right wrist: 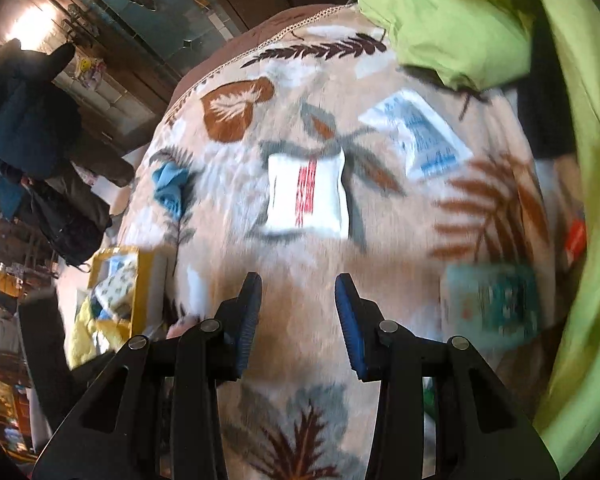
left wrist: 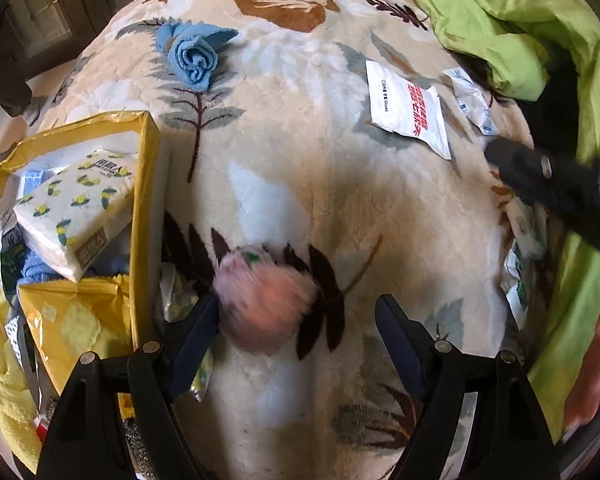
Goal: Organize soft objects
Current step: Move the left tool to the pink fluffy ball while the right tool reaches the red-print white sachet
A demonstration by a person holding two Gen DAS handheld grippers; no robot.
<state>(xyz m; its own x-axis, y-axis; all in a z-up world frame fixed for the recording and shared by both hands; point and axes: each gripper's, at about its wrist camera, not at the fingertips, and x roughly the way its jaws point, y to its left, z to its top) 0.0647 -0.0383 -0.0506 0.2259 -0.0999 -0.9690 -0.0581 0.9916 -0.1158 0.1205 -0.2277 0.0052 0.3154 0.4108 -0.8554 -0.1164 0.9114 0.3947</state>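
Observation:
A fluffy pink plush ball (left wrist: 266,300) lies on the leaf-patterned blanket (left wrist: 300,160), blurred. My left gripper (left wrist: 298,306) is open over it; the ball sits between the fingers, close against the left finger (left wrist: 196,328) and well apart from the other one. My right gripper (right wrist: 298,308) is open with nothing between its blue pads. It hovers over the blanket (right wrist: 300,260), below a white packet with red print (right wrist: 306,196), and shows as a dark blur (left wrist: 540,176) at the right of the left wrist view. A rolled blue towel (left wrist: 194,58) (right wrist: 170,188) lies farther back.
A yellow box (left wrist: 142,200) (right wrist: 140,280) at the left holds a lemon-print tissue pack (left wrist: 76,208) and other soft things. The white red-print packet (left wrist: 410,110) and a blue-print packet (left wrist: 472,102) (right wrist: 420,136) lie at the right. A teal packet (right wrist: 496,304) and a green quilt (left wrist: 520,28) (right wrist: 480,20) border that side.

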